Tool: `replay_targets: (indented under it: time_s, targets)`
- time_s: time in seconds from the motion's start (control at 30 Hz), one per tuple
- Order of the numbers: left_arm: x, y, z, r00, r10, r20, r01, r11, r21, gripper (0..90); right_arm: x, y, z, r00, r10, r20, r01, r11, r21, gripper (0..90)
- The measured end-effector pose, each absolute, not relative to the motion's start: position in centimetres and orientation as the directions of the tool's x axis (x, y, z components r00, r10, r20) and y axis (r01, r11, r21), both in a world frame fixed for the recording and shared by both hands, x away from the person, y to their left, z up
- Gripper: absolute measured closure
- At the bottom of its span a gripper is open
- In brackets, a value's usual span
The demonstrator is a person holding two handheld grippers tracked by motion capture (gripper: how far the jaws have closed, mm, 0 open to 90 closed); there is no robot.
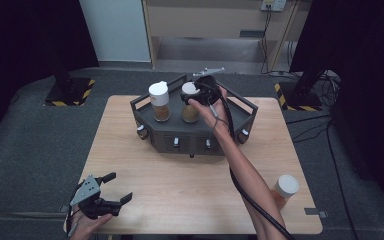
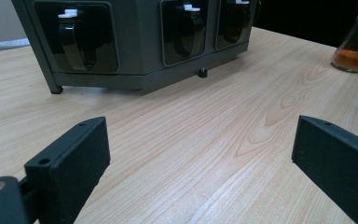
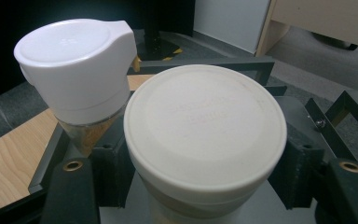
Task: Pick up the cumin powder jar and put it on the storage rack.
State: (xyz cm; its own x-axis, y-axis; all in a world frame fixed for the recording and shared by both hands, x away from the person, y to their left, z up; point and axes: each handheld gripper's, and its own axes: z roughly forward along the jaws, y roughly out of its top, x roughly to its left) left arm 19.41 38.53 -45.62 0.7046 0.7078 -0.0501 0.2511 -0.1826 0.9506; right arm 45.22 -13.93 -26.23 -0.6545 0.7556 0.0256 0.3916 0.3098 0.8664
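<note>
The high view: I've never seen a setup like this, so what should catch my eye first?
First, the dark rack at the table's far middle, where the right gripper is clamped on a white-capped spice jar standing beside a second jar. Next, the left gripper rests open at the near left corner. A third jar stands alone near the right edge.

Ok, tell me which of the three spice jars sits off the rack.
The orange-filled jar at the table's near right edge, standing alone on the wood. The other two jars stand on the dark rack, one between the right gripper's fingers.
</note>
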Motion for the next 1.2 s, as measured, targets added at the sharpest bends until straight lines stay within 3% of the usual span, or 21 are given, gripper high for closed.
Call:
replay_targets:
  time_s: [0.37, 0.7, 1.2]
  targets:
    - [19.4, 38.5, -45.6, 0.706, 0.707, -0.048, 0.25, -0.185, 0.951, 3.2, 45.1, -13.9, -26.5, -0.661, 0.751, 0.02, 0.379, 0.31, 0.872, 32.7]
    - [19.4, 38.5, -45.6, 0.708, 0.705, -0.047, 0.249, -0.187, 0.95, 3.1, 44.1, -14.5, -25.9, -0.648, 0.762, 0.01, 0.353, 0.289, 0.89, 11.1]
    - [19.5, 38.4, -45.6, 0.706, 0.706, -0.049, 0.255, -0.189, 0.948, 3.0, 39.9, -18.5, -22.6, -0.679, 0.734, -0.034, 0.285, 0.306, 0.908, 6.3]
